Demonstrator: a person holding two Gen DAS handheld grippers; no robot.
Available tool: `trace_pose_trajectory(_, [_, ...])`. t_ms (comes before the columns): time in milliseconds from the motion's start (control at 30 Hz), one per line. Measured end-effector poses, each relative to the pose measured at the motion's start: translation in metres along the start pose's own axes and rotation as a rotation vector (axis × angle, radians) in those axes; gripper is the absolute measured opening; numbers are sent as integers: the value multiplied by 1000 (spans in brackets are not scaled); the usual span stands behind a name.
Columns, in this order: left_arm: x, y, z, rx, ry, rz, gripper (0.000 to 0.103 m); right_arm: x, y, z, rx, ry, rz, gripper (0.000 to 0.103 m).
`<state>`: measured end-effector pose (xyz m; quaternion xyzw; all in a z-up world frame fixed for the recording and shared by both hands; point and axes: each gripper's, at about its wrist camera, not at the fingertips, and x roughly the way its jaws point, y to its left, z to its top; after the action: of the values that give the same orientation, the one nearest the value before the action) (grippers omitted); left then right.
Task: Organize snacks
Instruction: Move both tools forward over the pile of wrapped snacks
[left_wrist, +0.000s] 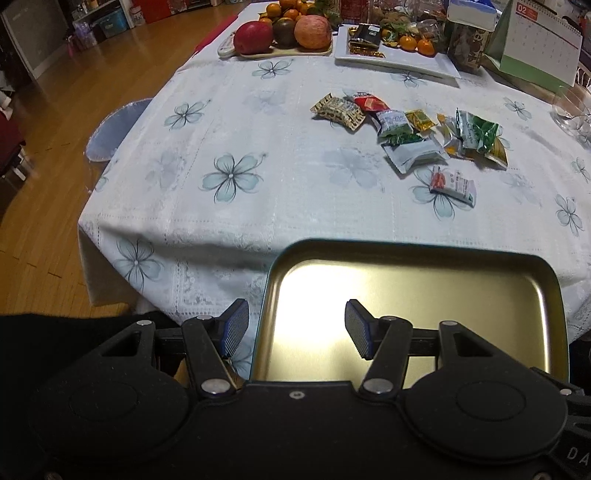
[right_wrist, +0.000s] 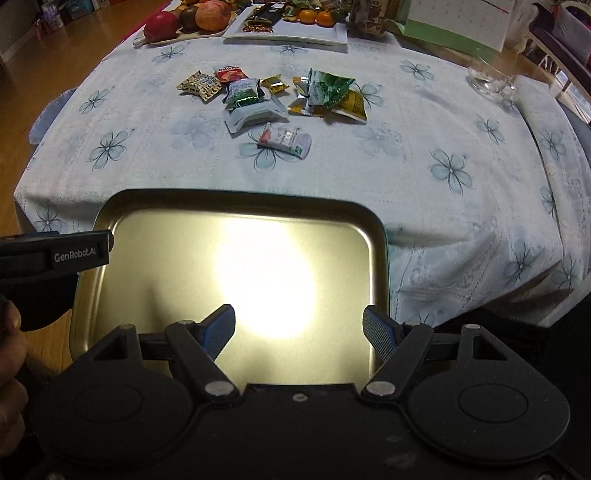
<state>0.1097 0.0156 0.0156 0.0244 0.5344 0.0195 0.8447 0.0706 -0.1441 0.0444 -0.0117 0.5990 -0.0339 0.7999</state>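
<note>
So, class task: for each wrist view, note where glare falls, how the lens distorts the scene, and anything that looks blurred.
Right wrist view: strong white glare washes the middle of the metal tray, and the tablecloth edge bows with fisheye curvature. Left wrist view: a softer glare patch on the tray, the floor bends at the left, and the snack packets stay fairly sharp while their small print is unreadable.

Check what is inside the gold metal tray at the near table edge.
The tray holds no snacks: only bare gold metal and glare show. Its nearest strip is hidden behind the open right claw, so that part can't be confirmed.
</note>
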Motion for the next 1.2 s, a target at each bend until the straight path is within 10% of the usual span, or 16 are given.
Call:
trace_pose_trajectory(467, [28,-9,99,40,-35,-24,62,51,-48,135,208,67,-74,78])
trace_pose_trajectory(1200, [112,-20,190,-6,73,-33,60,149,-77,212,401,98,29,78])
